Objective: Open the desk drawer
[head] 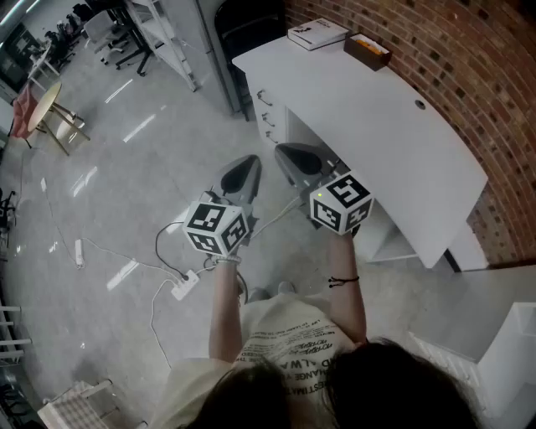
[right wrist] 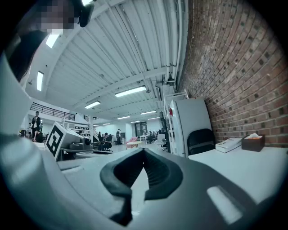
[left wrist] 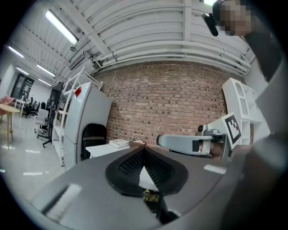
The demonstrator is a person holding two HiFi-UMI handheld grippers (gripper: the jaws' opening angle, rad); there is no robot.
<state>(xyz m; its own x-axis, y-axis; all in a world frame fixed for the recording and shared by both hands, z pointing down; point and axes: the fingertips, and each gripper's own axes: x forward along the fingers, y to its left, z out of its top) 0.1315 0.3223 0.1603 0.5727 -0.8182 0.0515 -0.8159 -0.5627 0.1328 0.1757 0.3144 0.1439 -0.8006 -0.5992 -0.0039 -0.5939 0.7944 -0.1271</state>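
Note:
A white desk [head: 368, 109] runs along the brick wall at the right of the head view. Its drawer front [head: 275, 117] faces the floor side and carries small handles [head: 265, 97]. My left gripper [head: 249, 160] and right gripper [head: 280, 149] are held level side by side, just short of the drawers and touching nothing. In the left gripper view the left gripper [left wrist: 144, 151] has its jaws meeting at the tips, with nothing between them. The right gripper view shows the right gripper [right wrist: 144, 152] shut and empty too, with the desk top [right wrist: 243, 166] to its right.
A book [head: 316, 33] and a brown tissue box [head: 367, 50] lie on the desk's far end. A black chair [head: 247, 25] and a white cabinet [head: 193, 42] stand beyond it. A power strip [head: 184, 285] with cables lies on the floor; a white shelf [head: 511, 360] is at lower right.

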